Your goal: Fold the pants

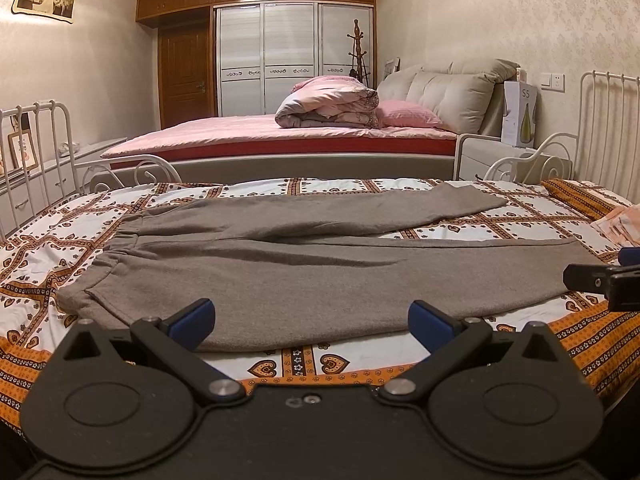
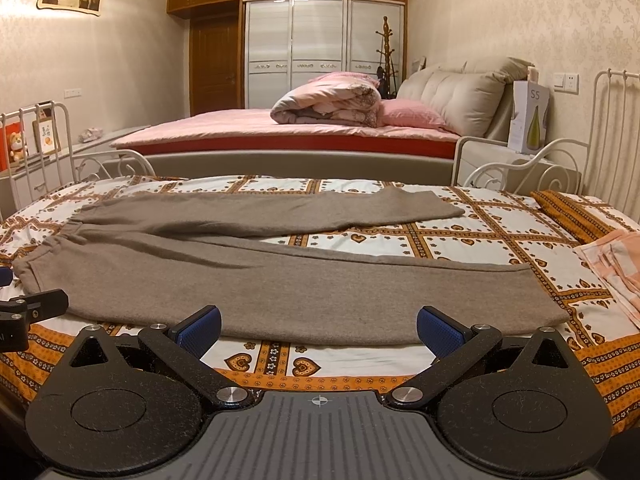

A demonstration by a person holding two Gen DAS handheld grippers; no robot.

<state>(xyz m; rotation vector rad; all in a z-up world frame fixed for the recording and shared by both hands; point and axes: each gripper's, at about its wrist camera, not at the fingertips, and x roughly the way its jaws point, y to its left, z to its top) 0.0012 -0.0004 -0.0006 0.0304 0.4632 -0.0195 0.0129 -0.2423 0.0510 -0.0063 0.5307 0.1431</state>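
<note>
Hovering spread apart, the left claw (image 1: 311, 322) and right claw (image 2: 319, 328) are nearing the unfolded pants (image 2: 280, 280); next, clamping the near edge.

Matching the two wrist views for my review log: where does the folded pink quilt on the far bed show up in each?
Left wrist: folded pink quilt just right of centre, upper half.
Right wrist: quilt near centre, upper half.
Shared landmark: pink pillow touching its right side.

Grey-brown pants (image 2: 280, 280) lie spread flat on the patterned bed (image 2: 500, 232), waistband to the left. The right claw (image 2: 319, 330) gapes wide at the near leg's edge.
</note>
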